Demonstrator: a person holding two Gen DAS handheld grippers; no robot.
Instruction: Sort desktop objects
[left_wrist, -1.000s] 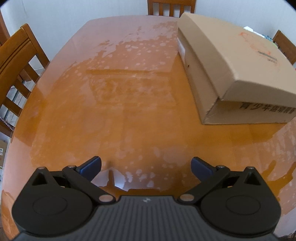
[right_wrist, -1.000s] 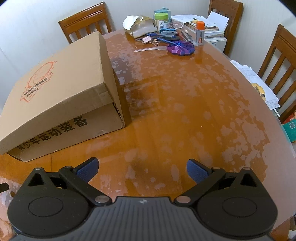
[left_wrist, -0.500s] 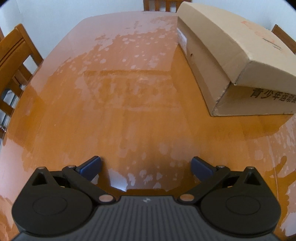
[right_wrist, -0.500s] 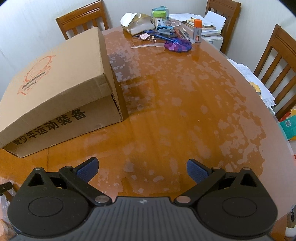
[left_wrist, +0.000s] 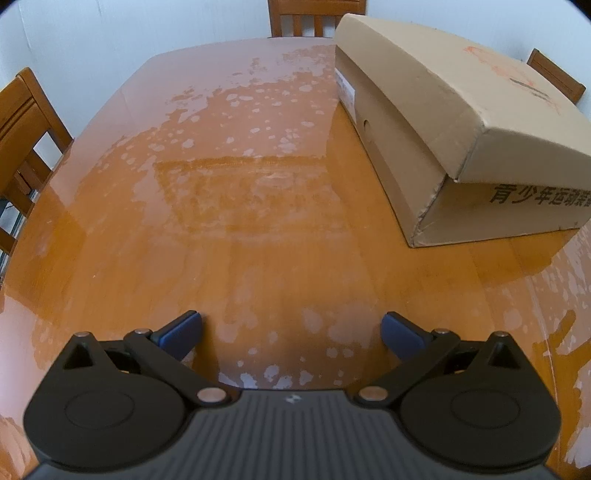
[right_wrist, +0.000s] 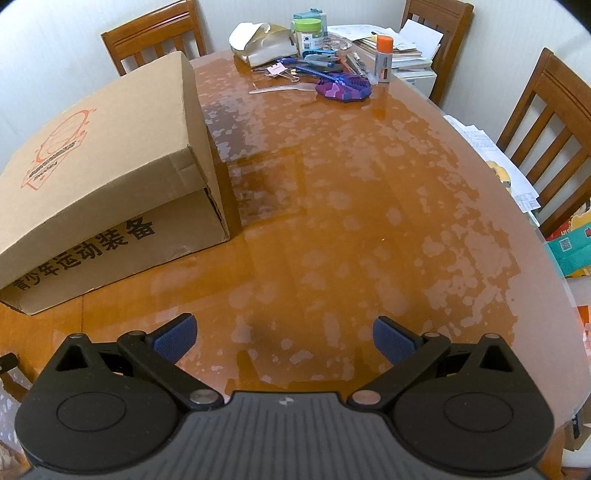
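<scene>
Both the left gripper (left_wrist: 291, 330) and the right gripper (right_wrist: 283, 334) are wide open and hold nothing above the table (right_wrist: 351, 206). The cardboard box (right_wrist: 107, 158) stands at the left, and small desk objects (right_wrist: 321, 70) lie far away.

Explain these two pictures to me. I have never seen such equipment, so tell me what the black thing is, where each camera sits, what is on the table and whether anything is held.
The black thing is a hand-held two-finger gripper; a person carries one in each hand, each with its own camera. The left gripper and right gripper are both open and hold nothing. On the wooden table lies a cardboard box; at the far end sit a purple object, an orange-capped tube and a green-lidded jar.
</scene>
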